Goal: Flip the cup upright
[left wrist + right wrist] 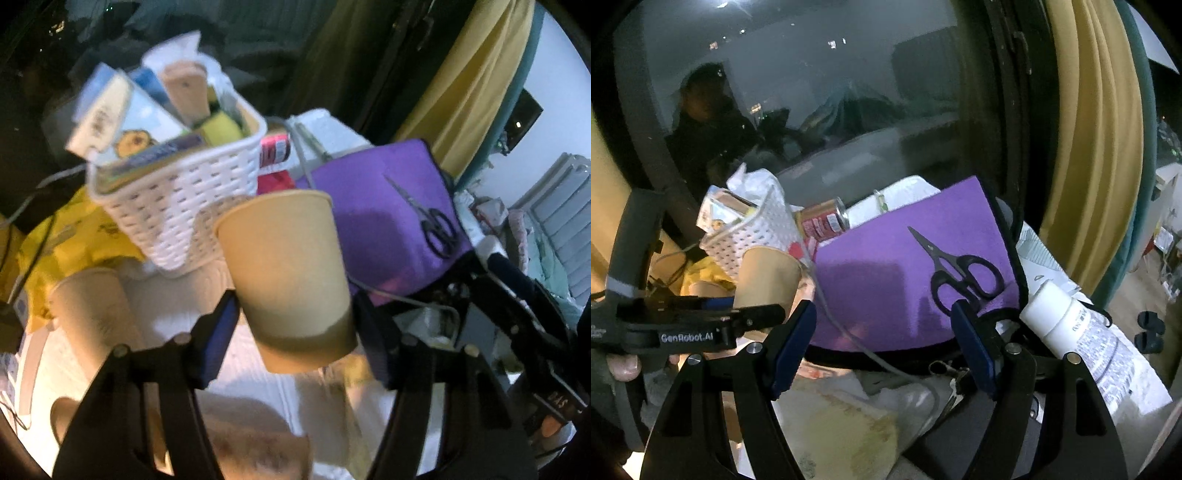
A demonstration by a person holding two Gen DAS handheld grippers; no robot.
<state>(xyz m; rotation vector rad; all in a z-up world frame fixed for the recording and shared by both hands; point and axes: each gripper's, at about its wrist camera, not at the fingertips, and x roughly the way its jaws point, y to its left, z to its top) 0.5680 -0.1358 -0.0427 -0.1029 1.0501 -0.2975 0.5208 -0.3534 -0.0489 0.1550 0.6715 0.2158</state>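
Left gripper (295,325) is clamping the paper cup (288,277) between its blue pads, gripping low near the base, wide mouth pointing up and tilted away, cup lifted off the white table (258,373). Looks like it is nearly upright, so the flip seems mostly done. To finish well: level the wrist, lower until the base is sitting flat, avoid the white basket (177,206) just behind and the second cup (92,310) on the left, then release. Don't squeeze, paper crushes. Right gripper (882,343) is hanging idle with jaws apart, empty, over the purple cloth (908,273) near the scissors (964,277).
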